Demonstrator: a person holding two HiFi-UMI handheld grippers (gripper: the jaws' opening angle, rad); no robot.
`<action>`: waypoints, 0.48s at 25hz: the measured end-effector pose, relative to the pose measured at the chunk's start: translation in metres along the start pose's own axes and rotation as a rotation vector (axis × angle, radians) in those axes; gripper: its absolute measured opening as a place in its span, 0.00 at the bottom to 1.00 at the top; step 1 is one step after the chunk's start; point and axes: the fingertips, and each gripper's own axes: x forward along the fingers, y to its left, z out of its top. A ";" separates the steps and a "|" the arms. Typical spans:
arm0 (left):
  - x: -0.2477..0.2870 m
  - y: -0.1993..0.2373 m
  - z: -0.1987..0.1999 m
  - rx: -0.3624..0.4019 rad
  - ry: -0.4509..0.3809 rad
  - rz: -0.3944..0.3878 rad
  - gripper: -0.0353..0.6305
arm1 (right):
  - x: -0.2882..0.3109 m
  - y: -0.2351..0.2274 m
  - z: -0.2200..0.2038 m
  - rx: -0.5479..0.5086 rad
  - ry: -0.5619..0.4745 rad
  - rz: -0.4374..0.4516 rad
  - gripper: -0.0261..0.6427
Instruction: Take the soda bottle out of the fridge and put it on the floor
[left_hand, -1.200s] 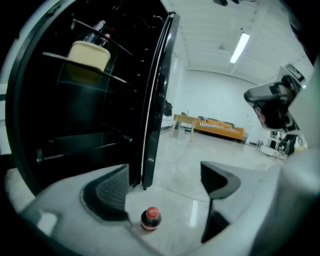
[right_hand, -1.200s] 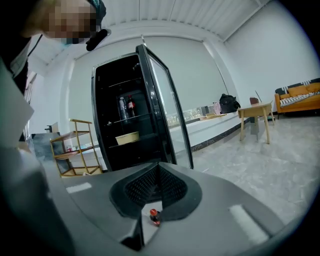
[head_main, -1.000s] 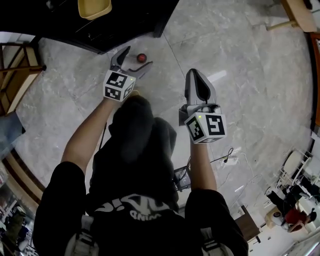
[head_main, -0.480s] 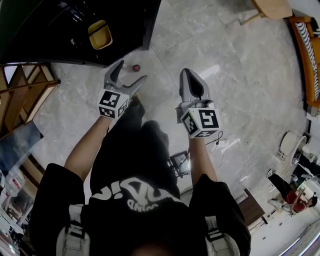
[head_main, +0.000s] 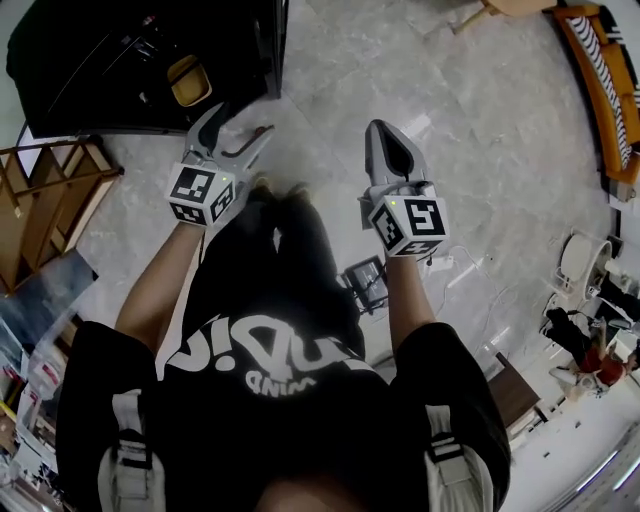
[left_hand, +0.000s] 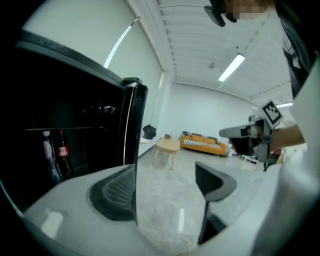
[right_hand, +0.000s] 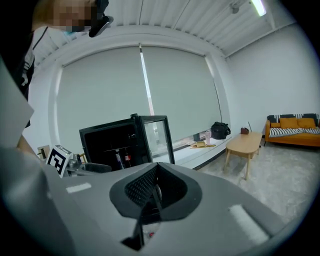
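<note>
Left gripper (head_main: 240, 122), jaws apart and closing on nothing, and right gripper (head_main: 383, 135), jaws together and empty, are hovering before the open fridge (left_hand: 131, 125). The soda bottle (left_hand: 62, 150) is standing inside, far left. A crooked reach would be risking toppling the neighbouring bottle (left_hand: 47, 147).

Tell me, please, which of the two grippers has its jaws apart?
The left gripper: its jaws stand apart, now closing, with only bare floor between them. The right gripper has its jaws together.
</note>
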 end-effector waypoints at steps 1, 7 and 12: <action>-0.001 -0.004 0.008 0.004 -0.005 -0.003 0.61 | -0.006 -0.004 0.004 -0.006 0.000 -0.006 0.04; -0.014 -0.030 0.048 0.012 -0.040 -0.042 0.36 | -0.038 -0.019 0.030 -0.023 -0.016 -0.023 0.04; -0.019 -0.051 0.061 0.025 -0.065 -0.065 0.17 | -0.062 -0.029 0.034 -0.012 -0.024 -0.053 0.04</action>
